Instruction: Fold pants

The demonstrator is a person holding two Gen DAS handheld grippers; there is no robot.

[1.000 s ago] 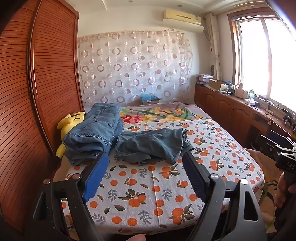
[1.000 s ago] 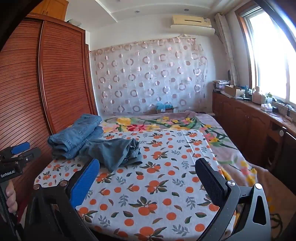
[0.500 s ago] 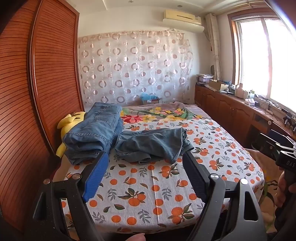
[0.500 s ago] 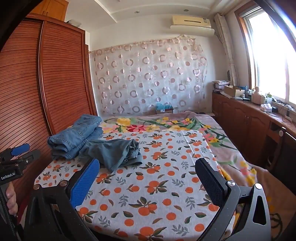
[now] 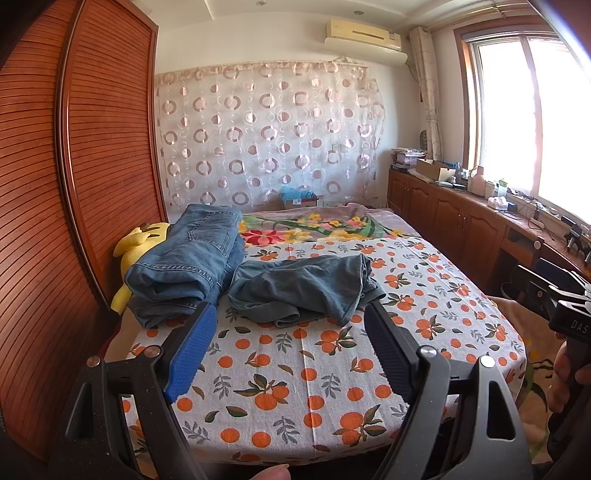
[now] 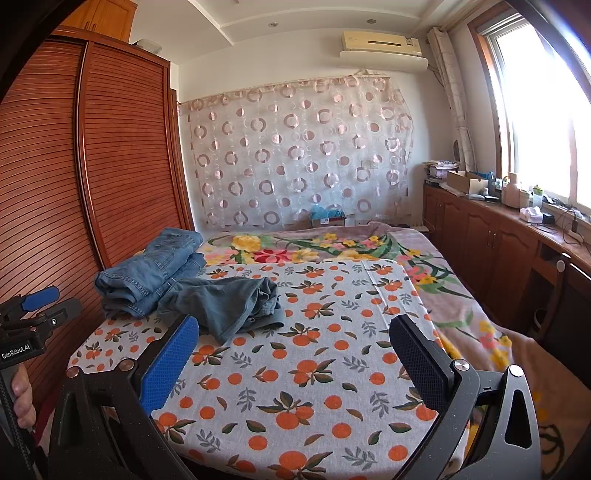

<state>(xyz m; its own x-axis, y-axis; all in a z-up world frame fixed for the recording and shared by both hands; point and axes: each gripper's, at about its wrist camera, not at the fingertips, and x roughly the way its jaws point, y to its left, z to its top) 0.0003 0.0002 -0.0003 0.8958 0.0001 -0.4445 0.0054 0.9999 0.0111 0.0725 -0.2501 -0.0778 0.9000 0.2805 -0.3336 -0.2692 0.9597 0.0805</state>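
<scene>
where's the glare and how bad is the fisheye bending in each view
Left wrist view: the window is blown out white, the wardrobe bows strongly, and the crumpled pants stay sharp. Right wrist view: the window is just as overexposed, with dark vignetting in the corners and the wardrobe curved.

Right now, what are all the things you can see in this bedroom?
Folded jeans: one stack, blue, bed's left side by the wardrobe.
Crumpled pants: one, grey-blue, touching the stack's right side.
Orange-print sheet: one, white with oranges, near half of bed.
Flowered blanket: one, pink and yellow, far half.
Plush toy: one, yellow, between stack and wardrobe.
Wardrobe: one, reddish-brown, left wall.
Curtain: one, pale with circles, back wall.
Air conditioner: one, cream, above curtain.
Cabinets: brown row under window.
Left gripper: black, blue pads, jaws open, empty.
Right gripper: same, jaws open, empty.
</scene>
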